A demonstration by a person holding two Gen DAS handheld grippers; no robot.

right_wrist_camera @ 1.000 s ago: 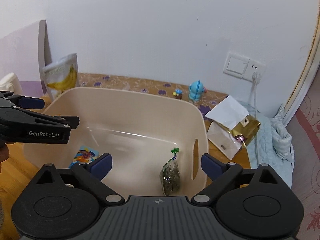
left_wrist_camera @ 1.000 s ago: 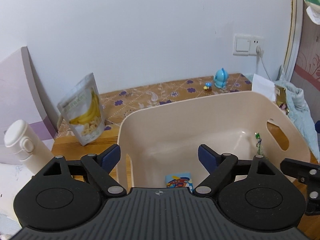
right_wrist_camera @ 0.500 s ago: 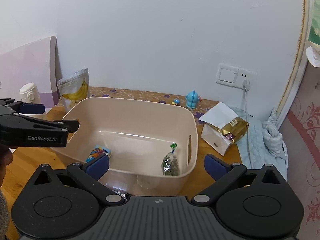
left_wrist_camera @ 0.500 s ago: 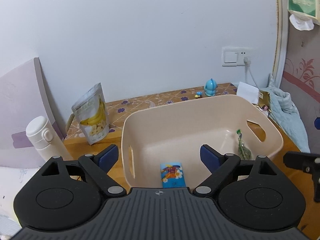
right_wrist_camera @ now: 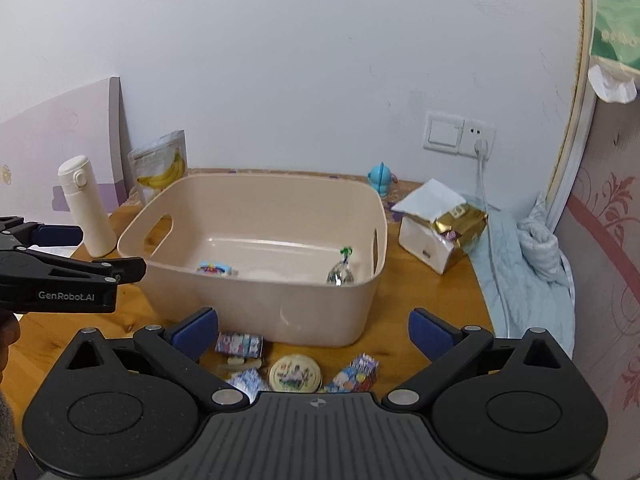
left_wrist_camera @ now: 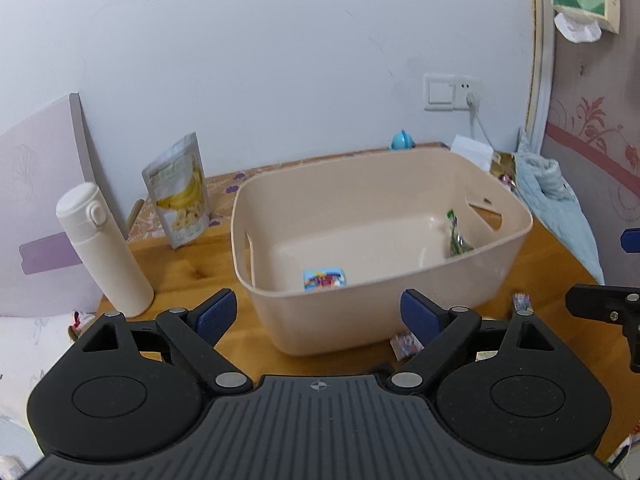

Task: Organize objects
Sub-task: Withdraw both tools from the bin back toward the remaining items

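**Both grippers empty, small stuff waits near the bin**

The left gripper (left_wrist_camera: 318, 314) is wide open w/ nothing in it. Its jaws have just been opening a bit more, and only air is between them. The right gripper (right_wrist_camera: 314, 330) is wide open too, holding nothing.

The big tan bin (right_wrist_camera: 256, 308) sits in the middle of the wood surface (right_wrist_camera: 424, 300). Inside it: a small blue packet (right_wrist_camera: 215, 269) on the left and a little clear bag w/ a green tie (right_wrist_camera: 340, 272) on the right.

Still out, on the near side of the bin, just by its wall: a striped packet (right_wrist_camera: 239, 345), a round tin (right_wrist_camera: 295, 373), a colorful packet (right_wrist_camera: 356, 372) and one more bit I can't make out. A white bottle (left_wrist_camera: 102, 248) and a banana chip bag (left_wrist_camera: 178, 196) stand to the left, far side.

What could go wrong, I think: the little things lie close together, so a grab at one may bump or pinch its neighbor. They're flat, so the pads could slip off. Both grippers are near each other & could knock together. A bump on the bin could slide it.
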